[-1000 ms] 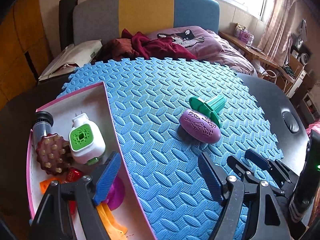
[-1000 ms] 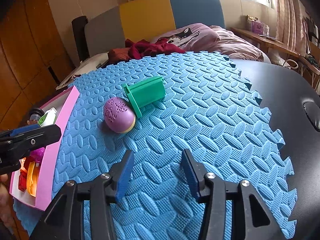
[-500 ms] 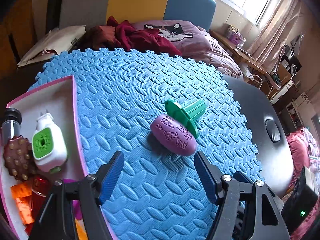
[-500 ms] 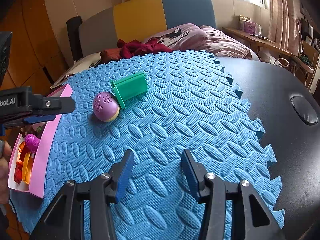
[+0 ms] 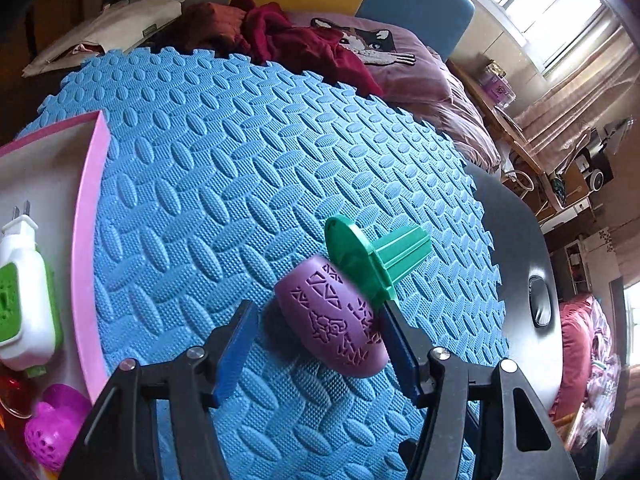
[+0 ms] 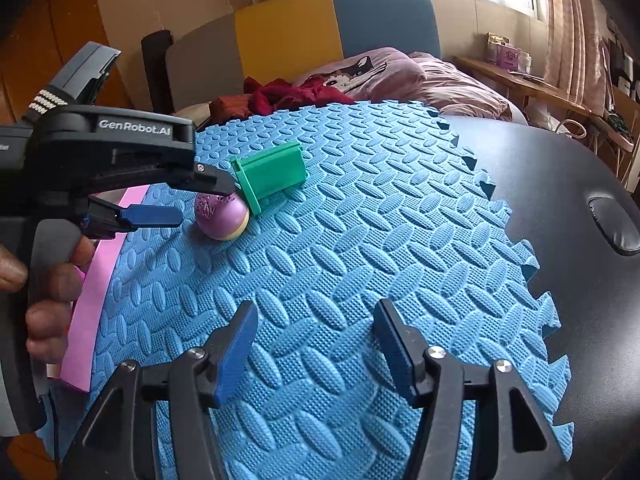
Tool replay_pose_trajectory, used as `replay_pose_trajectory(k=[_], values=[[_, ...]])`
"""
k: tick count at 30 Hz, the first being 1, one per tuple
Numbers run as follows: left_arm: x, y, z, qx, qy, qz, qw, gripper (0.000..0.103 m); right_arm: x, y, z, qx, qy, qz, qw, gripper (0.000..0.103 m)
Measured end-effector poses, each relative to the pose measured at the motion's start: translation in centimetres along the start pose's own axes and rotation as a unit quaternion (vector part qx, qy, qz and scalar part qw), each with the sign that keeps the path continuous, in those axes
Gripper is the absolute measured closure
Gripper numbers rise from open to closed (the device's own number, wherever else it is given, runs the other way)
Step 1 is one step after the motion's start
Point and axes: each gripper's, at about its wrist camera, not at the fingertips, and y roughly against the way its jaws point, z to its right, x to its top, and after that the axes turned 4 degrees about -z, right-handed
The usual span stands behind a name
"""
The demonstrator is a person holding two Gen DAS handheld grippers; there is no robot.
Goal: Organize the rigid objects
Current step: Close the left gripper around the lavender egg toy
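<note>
A purple egg (image 5: pixel 332 324) with carved patterns lies on the blue foam mat (image 5: pixel 240 168), touching a green flanged plastic piece (image 5: pixel 376 260). My left gripper (image 5: pixel 318 328) straddles the egg and its jaws are closing. The right pad sits at the egg's side and a gap remains at the left pad. In the right wrist view the left gripper (image 6: pixel 196 200) hangs over the egg (image 6: pixel 222 220), with the green piece (image 6: pixel 272 178) just behind. My right gripper (image 6: pixel 314 320) hovers over bare mat, jaws opening, nothing between them.
A pink-rimmed tray (image 5: pixel 86 260) at the mat's left edge holds a white and green plug device (image 5: pixel 24 292), a purple perforated ball (image 5: pixel 52 432) and other small items. The black table (image 6: pixel 580 200) with an oval inset (image 6: pixel 612 224) lies right. A hand (image 6: pixel 52 280) holds the left gripper.
The left gripper swung from over the tray across to the purple egg, came down around it and narrowed its jaws. The right gripper stayed in place and widened its jaws.
</note>
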Motion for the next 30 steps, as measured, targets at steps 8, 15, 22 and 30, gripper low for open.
replay_pose_trajectory(k=[8,15,22,30], values=[[0.1,-1.1,2.0,0.048,-0.031,0.021,0.9981,0.045,0.0,0.0,0.0,0.001,-0.001,0.000,1.000,0.041],[-1.6,-0.7,1.6,0.073,-0.108,0.047,0.9903,0.060,0.1,0.0,0.0,0.000,0.000,-0.001,1.000,0.041],[-4.4,0.6,0.9,0.086,-0.153,0.060,0.9826,0.061,0.1,0.1,0.3,0.009,-0.007,0.000,1.000,0.041],[-6.8,1.1,0.8,0.120,-0.173,0.085,0.9738,0.063,1.1,0.7,3.0,0.042,-0.084,-0.017,0.995,0.052]])
